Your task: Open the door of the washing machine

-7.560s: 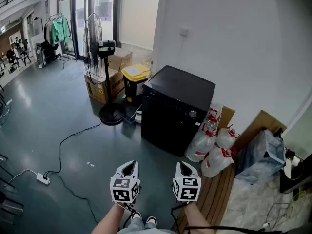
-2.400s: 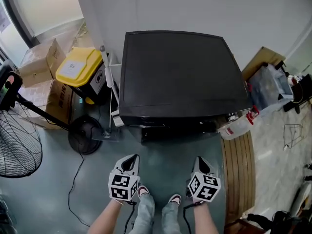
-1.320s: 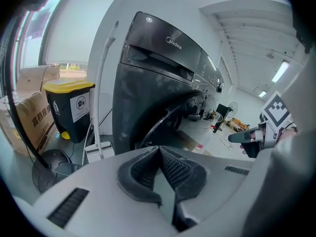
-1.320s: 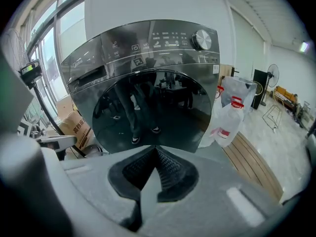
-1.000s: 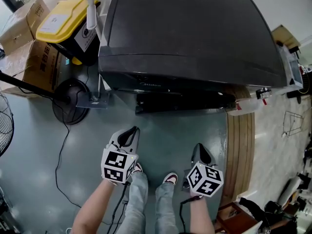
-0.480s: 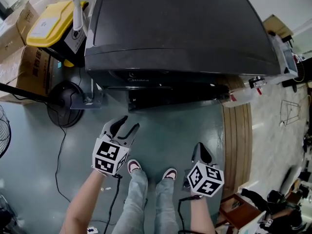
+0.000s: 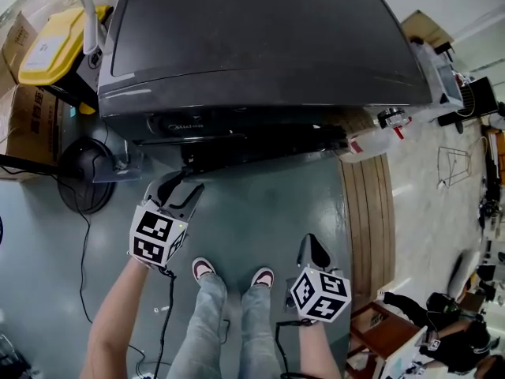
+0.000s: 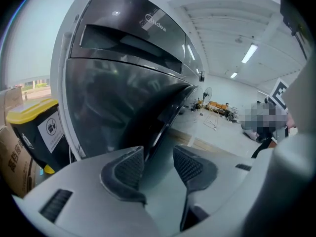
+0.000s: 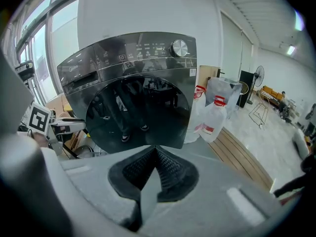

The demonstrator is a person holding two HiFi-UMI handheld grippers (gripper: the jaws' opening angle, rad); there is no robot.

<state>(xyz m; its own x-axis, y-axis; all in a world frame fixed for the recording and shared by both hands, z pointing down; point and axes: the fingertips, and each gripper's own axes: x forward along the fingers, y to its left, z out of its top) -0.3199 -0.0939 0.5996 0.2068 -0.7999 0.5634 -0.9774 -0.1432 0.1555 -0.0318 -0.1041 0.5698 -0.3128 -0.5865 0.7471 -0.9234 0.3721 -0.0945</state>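
Nearest, the person's two shoes (image 7: 203, 268) with pale toes stand on the smooth grey-green floor (image 7: 260, 204), below blue denim legs.

To their right hangs the right gripper (image 7: 312, 245). Its ribbed dark pads meet tip to tip and nothing is between them.

Ahead and to the left is the left gripper (image 7: 175, 186), of matte grey plastic with a marker cube behind it. Its jaws have just been opening and now stand wide apart. They are empty, the cross-hatched pads bracketing only floor and the curved door edge beyond.

The washing machine (image 7: 260, 38) is a boxy black cabinet with a satin top, standing on the floor just beyond the left gripper. Its door (image 9: 140, 115), a round, glossy, mirror-dark disc, lies shut on the front panel below a metallic dial (image 9: 179, 48).

At the cabinet's right front corner lean translucent plastic jugs (image 9: 215, 120) with red caps, on wooden slats (image 7: 367, 212).

At its left stand a dark bin with a yellow lid (image 7: 47, 34), a cardboard box (image 7: 16, 109) and a round black fan base (image 7: 83, 184).
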